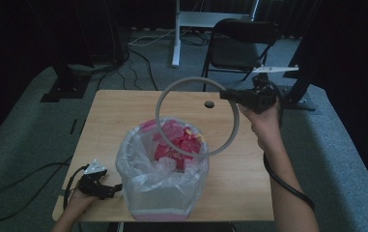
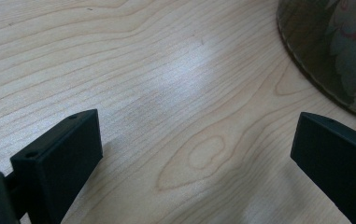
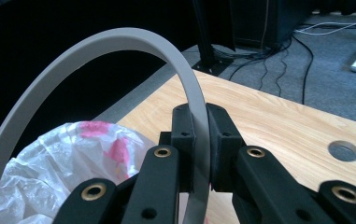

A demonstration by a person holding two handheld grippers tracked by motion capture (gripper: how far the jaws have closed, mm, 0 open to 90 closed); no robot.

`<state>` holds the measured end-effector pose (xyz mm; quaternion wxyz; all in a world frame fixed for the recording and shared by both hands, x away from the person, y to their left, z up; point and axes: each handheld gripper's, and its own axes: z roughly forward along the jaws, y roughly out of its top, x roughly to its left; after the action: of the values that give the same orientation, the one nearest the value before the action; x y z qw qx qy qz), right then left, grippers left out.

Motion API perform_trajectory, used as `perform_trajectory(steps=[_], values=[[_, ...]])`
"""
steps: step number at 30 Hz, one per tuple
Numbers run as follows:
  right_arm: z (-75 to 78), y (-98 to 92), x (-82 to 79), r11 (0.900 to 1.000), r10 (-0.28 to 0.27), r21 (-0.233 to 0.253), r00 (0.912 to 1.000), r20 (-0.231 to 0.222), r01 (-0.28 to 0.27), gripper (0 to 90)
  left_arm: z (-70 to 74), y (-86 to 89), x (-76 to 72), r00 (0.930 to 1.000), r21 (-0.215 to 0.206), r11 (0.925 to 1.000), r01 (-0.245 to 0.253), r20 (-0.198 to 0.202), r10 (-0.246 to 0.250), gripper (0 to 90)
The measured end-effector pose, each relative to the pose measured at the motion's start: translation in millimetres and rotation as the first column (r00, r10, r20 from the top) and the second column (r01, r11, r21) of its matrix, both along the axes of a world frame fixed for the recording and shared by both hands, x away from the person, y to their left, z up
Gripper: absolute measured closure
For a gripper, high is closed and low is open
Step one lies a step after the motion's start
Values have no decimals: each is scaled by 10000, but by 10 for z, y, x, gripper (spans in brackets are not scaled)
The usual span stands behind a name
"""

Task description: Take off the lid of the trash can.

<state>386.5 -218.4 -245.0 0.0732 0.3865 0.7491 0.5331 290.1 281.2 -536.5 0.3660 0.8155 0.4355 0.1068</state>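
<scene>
A small bin (image 1: 162, 191) lined with a clear plastic bag (image 1: 138, 166) stands near the table's front edge, with red and pink wrappers (image 1: 179, 145) inside. My right gripper (image 1: 230, 95) is shut on a grey ring (image 1: 198, 116), held tilted in the air above and behind the bin. In the right gripper view the ring (image 3: 119, 44) arcs up from between the jaws over the bag (image 3: 59, 163). My left gripper (image 1: 116, 188) rests open on the table just left of the bin, whose base (image 2: 334, 51) shows at the upper right of its view.
The wooden table (image 1: 119, 116) has a round cable hole (image 1: 209, 104) at its far side. Behind it stand a black folding chair (image 1: 239, 46) and a white stand leg (image 1: 176, 34). Cables (image 1: 138, 58) lie on the grey carpet.
</scene>
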Motion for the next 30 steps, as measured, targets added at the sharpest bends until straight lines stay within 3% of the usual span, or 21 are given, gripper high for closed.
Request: perform_trajectory(steps=[13,30], values=[[-38,-427,-42,9950,-967,237,9953,-53,968,832,0,-3,-1,10000,43,10000,-9,-25,9,21],[-215,-966,-119,9776,-2025,522,9787,-347,2041,832,-9,-11,5,10000,55,10000,-15,-86,15,21]])
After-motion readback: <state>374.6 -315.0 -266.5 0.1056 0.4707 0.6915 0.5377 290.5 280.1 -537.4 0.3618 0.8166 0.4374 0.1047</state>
